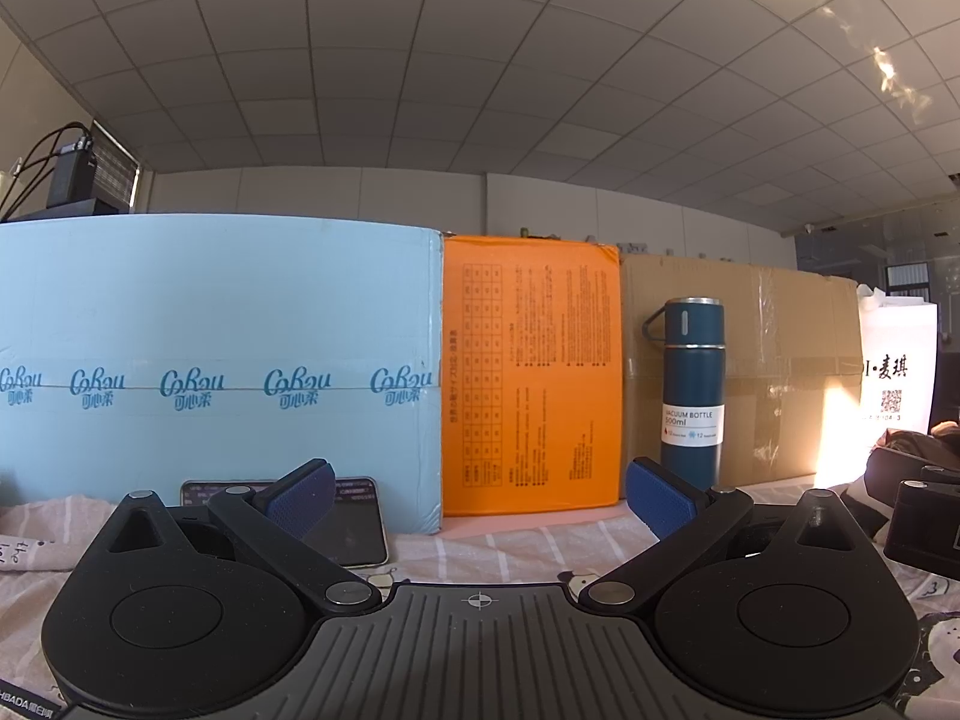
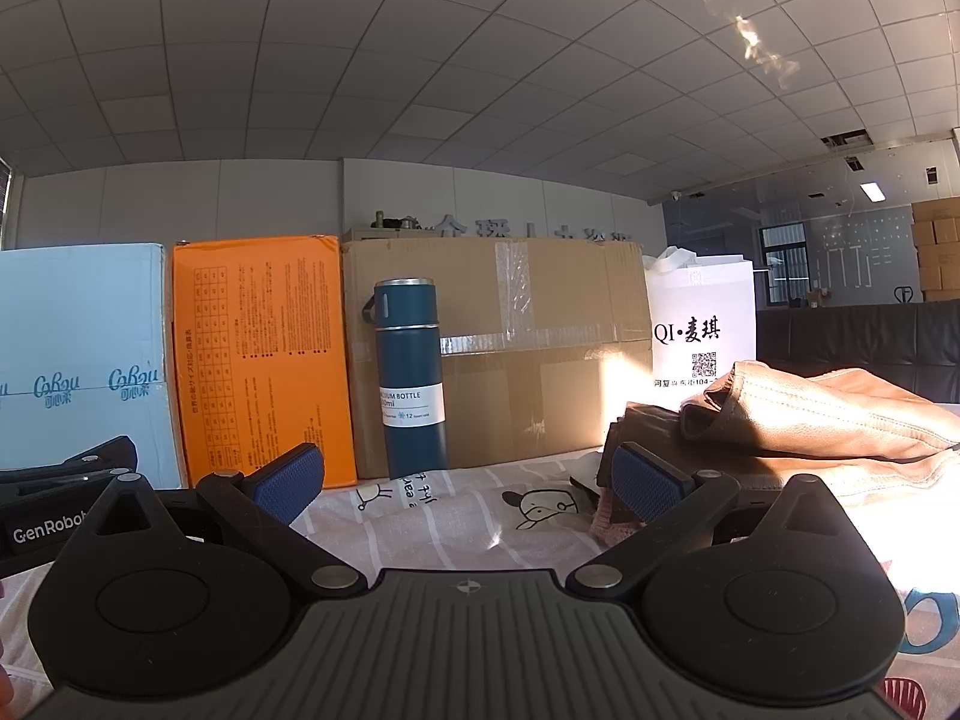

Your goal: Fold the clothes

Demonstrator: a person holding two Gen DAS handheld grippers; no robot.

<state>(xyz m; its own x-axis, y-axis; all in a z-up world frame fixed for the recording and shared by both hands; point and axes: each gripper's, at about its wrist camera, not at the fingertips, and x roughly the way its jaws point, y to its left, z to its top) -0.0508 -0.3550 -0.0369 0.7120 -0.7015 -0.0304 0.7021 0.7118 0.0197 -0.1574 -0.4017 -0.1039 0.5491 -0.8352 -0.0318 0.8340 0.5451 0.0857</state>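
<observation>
both jaws agape; flask reads "vacuum bottle".

Sunlit office room with a row of boxes lined up behind a cloth-covered surface

A white grid-tile suspended ceiling fills the upper half of both frames, with bright sun glints at upper right; a plain white panelled wall runs below it. Across the middle stand a pale blue carton printed with teal logos, a flat orange box with black printed tables, a taped brown cardboard box and a white paper bag with black characters. A dark blue vacuum bottle stands upright before the cardboard. Lower centre shows pink striped cartoon-print bedding. At far right, glass partitions and stacked cartons.
</observation>
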